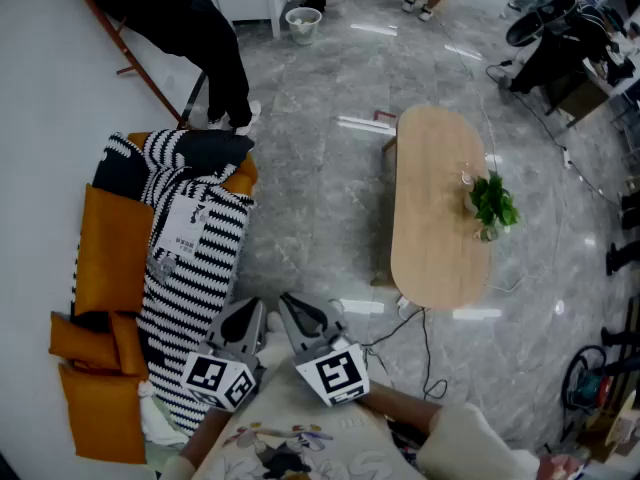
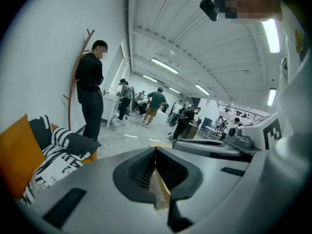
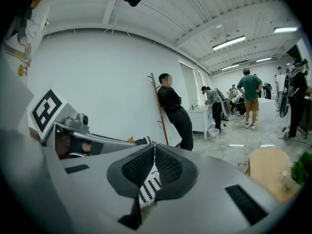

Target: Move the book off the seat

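The left gripper [image 1: 248, 310] and right gripper [image 1: 292, 306] had fingers pressed together, empty; one should spread wide before reaching the book [image 1: 180, 230] on the striped sofa [image 1: 212, 268].

Open-plan office with a lounge corner, orange-cushioned sofa [image 1: 112, 253] against a white wall, low wooden table [image 1: 430, 168] with a plant [image 1: 494, 204], grey stone floor [image 1: 310, 188], ceiling strip lights [image 2: 164, 66], people [image 2: 157, 101] standing about beyond
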Motion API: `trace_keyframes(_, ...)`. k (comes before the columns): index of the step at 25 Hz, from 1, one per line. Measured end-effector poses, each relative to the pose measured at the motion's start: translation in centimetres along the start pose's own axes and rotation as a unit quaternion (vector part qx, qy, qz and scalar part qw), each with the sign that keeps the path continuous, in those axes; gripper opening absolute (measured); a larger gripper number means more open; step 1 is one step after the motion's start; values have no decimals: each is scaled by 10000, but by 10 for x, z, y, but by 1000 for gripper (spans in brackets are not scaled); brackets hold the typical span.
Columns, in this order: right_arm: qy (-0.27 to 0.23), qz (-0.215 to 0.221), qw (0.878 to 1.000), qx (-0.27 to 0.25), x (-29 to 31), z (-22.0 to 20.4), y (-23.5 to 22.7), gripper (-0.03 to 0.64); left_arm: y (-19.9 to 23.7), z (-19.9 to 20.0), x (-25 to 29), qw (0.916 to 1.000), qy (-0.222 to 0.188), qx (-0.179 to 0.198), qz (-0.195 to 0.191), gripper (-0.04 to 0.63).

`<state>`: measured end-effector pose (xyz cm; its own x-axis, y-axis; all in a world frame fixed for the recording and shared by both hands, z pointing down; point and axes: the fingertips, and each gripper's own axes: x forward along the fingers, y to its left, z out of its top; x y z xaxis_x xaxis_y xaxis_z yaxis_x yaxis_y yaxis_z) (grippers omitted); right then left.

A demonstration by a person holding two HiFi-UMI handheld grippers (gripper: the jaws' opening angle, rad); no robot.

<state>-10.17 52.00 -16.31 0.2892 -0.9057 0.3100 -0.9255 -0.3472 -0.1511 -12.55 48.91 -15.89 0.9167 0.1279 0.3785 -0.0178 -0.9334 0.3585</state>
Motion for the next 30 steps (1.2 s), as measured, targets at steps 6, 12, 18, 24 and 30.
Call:
trace_keyframes(6,-19,-20,10000,-50,10,-1,11,14,22,-1,-13,9996,-110,-140,199,9)
trace_keyframes(12,-234,-88,9996,138,0,3,2,14,16,-5,-14,9994,-128,-263,192,9)
trace_keyframes(18,-448,-189,9977,466,-23,4,-22,15,-3,-10,-5,9987,-72,-451,237,9)
trace_keyframes(24,-542,-148,9954,781,-32,-4,-44,15,-17,-16,4,9990,-136,-141,402,9)
trace_keyframes(30,-524,-99,9934,1014,-42,-13,-53,14,-22,-23,3,9980,-67,-243,582,9)
